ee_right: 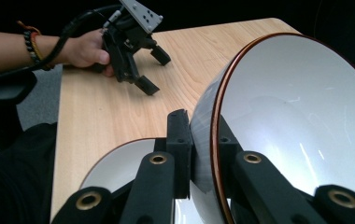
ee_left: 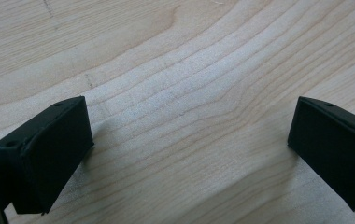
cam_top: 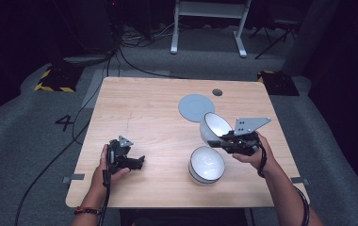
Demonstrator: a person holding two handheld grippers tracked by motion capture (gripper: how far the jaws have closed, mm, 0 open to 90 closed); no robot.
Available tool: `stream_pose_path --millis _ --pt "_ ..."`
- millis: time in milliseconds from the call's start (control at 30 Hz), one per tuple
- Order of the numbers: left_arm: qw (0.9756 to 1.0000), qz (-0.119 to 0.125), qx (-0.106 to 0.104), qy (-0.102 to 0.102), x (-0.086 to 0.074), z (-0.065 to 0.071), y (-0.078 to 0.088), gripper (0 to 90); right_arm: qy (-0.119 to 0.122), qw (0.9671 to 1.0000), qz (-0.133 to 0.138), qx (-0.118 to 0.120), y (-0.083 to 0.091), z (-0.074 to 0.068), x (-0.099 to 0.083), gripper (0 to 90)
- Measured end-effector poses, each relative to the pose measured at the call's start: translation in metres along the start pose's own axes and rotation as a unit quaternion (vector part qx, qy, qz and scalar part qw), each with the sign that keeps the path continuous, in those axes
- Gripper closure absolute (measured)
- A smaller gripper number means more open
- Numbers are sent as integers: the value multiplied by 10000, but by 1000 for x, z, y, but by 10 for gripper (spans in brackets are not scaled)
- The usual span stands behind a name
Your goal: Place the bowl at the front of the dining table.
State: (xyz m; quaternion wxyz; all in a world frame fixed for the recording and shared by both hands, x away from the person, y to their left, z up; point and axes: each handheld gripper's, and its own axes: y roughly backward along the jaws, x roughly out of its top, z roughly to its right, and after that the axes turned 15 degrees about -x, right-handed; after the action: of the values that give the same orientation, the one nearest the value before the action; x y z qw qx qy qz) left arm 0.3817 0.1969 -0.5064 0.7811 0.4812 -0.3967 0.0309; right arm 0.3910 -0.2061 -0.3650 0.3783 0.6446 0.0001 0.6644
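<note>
Left half: bench point(cam_top: 134, 108) lying bare and open.
Right half: two bowls point(cam_top: 207, 165) and grey disc point(cam_top: 196, 107) crowding it.

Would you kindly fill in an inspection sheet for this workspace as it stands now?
Surface: wooden table, bare grain under the left gripper.
Job's things: held bowl tilted, clamped by its rim; second bowl upright on the table; grey disc lying flat behind them.
Clutter: nothing seen.
Grippers: left gripper open, low over the table; right gripper shut on the bowl rim.
Cables: black cable trailing over the floor at the left.
Surroundings: white frame, hazard-striped blocks.
</note>
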Motion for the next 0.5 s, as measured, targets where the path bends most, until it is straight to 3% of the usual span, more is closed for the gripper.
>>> stream_pose_path --millis 500 --pt "10000 1 -1 0 0 0 0 0 -18 9997 -87 -206 -15 11 3 827"
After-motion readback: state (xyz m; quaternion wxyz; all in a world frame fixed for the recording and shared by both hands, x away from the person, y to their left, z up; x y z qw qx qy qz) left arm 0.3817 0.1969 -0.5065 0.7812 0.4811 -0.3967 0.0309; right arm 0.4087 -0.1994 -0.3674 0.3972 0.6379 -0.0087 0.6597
